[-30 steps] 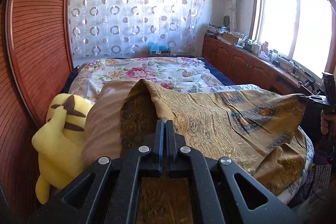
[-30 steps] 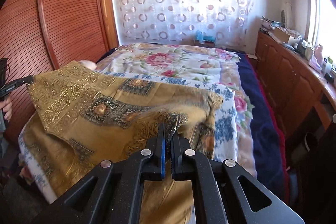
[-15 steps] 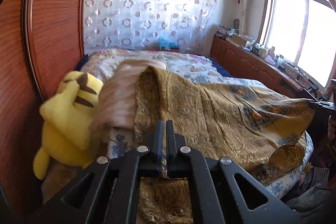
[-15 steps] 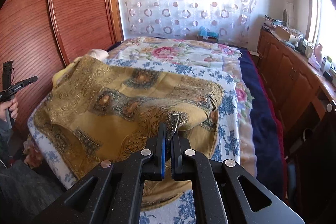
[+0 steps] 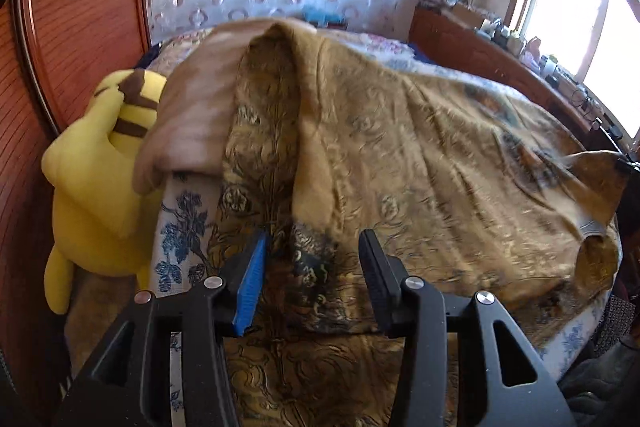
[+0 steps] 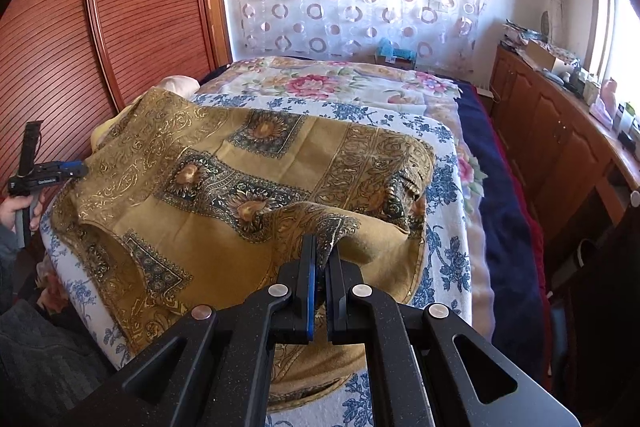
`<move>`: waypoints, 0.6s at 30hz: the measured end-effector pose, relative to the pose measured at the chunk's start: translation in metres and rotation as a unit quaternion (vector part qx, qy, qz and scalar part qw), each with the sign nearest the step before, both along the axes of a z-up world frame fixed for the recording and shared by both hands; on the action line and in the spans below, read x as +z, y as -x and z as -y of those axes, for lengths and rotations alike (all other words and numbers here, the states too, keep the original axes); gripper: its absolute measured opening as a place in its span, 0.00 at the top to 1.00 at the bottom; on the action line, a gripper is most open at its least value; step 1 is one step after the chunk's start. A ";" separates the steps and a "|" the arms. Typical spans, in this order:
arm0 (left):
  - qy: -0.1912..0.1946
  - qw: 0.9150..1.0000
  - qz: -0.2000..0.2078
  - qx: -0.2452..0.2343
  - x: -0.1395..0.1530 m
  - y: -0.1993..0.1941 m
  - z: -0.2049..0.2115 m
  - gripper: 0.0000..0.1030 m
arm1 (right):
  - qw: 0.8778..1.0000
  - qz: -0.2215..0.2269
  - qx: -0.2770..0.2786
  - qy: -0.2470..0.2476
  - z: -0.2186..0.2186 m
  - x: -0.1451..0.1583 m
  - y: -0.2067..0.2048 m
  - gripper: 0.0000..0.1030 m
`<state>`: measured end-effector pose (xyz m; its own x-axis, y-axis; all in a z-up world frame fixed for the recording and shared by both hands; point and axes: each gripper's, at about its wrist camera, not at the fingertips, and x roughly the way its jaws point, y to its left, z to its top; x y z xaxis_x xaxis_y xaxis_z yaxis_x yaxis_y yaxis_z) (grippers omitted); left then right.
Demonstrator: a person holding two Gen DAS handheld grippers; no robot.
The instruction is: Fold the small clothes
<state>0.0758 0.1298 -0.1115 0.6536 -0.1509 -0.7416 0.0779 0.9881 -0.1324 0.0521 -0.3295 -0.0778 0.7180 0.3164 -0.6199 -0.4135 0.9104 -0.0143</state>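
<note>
A gold patterned garment (image 5: 420, 163) lies spread across the near end of the bed, also in the right wrist view (image 6: 248, 187). My left gripper (image 5: 314, 247) is open and empty, its jaws apart just above the garment's near left edge; it also shows at the far left of the right wrist view (image 6: 74, 169). My right gripper (image 6: 322, 251) is shut on a corner of the garment, holding it slightly lifted above the bed.
A yellow plush toy (image 5: 96, 163) and a pinkish pillow (image 5: 192, 99) lie left of the garment by the wooden wardrobe (image 6: 100, 27). A blue floral sheet (image 6: 444, 259) covers the bed. A wooden cabinet (image 6: 560, 131) with clutter runs along the right under the window.
My left gripper has opened and let go of the garment, which now lies lower on the bed. My right gripper has lowered its corner while staying shut.
</note>
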 end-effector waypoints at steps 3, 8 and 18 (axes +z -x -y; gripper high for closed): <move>0.012 1.000 -0.002 -0.019 -0.003 0.000 0.001 0.82 | 1.000 0.001 0.001 0.002 0.000 0.000 0.002 0.97; 0.013 0.999 0.036 -0.027 0.016 0.015 0.002 0.97 | 1.000 0.000 0.000 -0.002 0.004 -0.002 0.004 0.97; 0.034 0.995 0.087 -0.013 0.064 0.059 -0.015 0.97 | 1.000 -0.003 0.014 -0.016 0.008 0.011 0.038 0.97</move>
<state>0.0169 0.1452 -0.0479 0.7670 -0.2158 -0.6043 0.1313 0.9746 -0.1813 0.0144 -0.3378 -0.0666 0.7049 0.3563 -0.6133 -0.4396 0.8981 0.0165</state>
